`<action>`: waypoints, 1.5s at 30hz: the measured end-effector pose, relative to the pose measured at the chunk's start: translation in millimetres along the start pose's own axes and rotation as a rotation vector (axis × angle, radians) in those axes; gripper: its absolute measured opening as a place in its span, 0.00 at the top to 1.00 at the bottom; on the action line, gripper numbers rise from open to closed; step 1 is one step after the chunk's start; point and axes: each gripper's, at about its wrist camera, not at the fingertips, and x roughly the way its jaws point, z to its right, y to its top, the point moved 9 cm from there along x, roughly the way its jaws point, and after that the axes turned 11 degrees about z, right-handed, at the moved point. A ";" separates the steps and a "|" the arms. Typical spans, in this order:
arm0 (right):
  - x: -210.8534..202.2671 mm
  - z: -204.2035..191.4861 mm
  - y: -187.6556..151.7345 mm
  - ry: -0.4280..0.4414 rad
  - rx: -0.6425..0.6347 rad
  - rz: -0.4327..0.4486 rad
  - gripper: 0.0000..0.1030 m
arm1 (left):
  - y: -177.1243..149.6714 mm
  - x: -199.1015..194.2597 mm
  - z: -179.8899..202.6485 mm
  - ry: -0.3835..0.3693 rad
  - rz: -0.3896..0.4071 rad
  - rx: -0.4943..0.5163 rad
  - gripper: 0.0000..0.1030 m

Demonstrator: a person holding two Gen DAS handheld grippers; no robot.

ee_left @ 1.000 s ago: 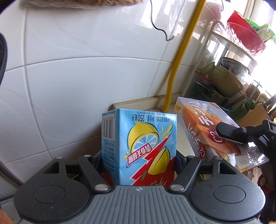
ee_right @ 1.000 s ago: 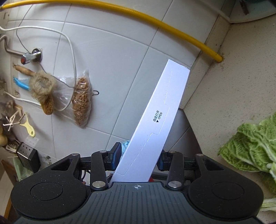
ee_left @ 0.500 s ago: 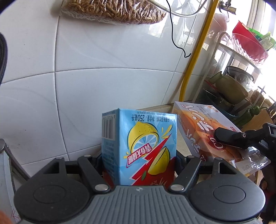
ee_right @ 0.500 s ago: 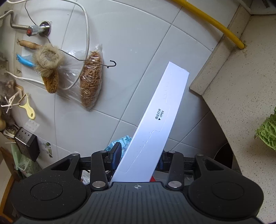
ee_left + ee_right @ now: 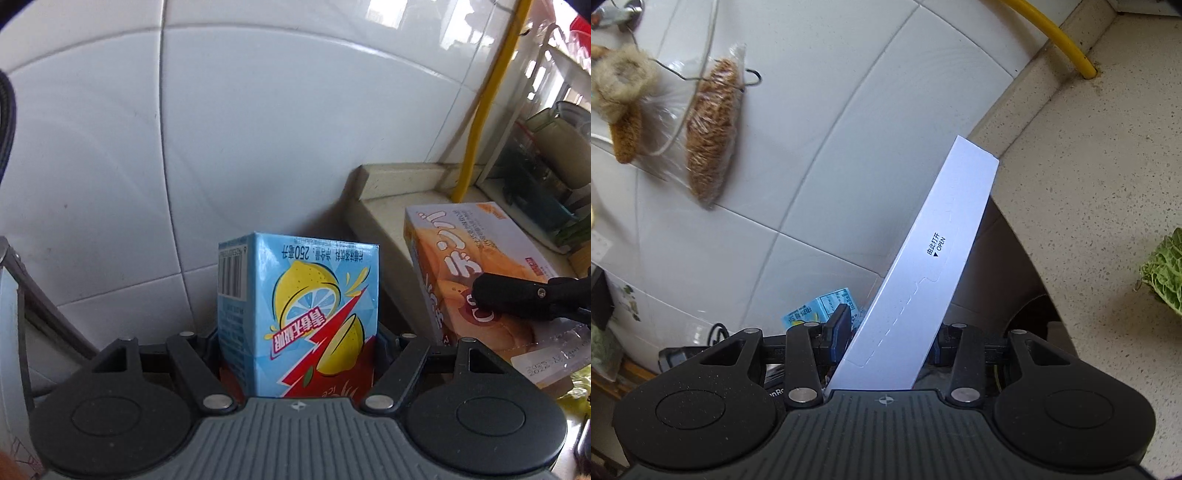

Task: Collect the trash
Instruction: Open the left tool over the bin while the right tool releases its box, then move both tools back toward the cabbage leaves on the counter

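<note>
A blue lemon-tea carton (image 5: 295, 314) stands upside down between the jaws of my left gripper (image 5: 299, 334), which is shut on its sides in front of the white tiled wall. My right gripper (image 5: 890, 332) is shut on a long snack box, whose white side (image 5: 934, 251) rises to the upper right. In the left wrist view the same box shows its orange face (image 5: 461, 258), with a black finger (image 5: 517, 295) of the right gripper across it. The carton (image 5: 820, 310) also shows low in the right wrist view, left of the box.
A speckled countertop (image 5: 1089, 166) ends at a raised ledge (image 5: 399, 177), and a yellow pipe (image 5: 480, 110) runs up the wall. Green cabbage (image 5: 1163, 273) lies at the right edge. A bag of dried stalks (image 5: 709, 133) and a loofah (image 5: 620, 96) hang on the tiles.
Both hands have sunk and shifted away from the counter with their loads. The hanging bag left the top of the left view. The cabbage slid to the right view's edge.
</note>
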 end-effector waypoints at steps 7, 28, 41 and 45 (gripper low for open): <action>47.4 17.5 -12.3 -0.190 -0.199 -0.073 0.39 | -21.2 49.5 -16.3 0.038 -0.120 -0.087 0.31; 105.2 2.5 -30.2 -0.364 -0.617 -0.145 0.27 | -32.6 84.0 -48.3 0.123 -0.184 -0.285 0.31; -93.9 -0.1 38.9 -0.486 -0.506 0.174 0.15 | 13.0 15.9 150.0 -0.435 -0.099 0.061 0.30; -162.3 31.4 46.2 -0.565 -0.516 0.177 0.05 | 1.4 4.1 216.0 -0.579 -0.109 0.287 0.27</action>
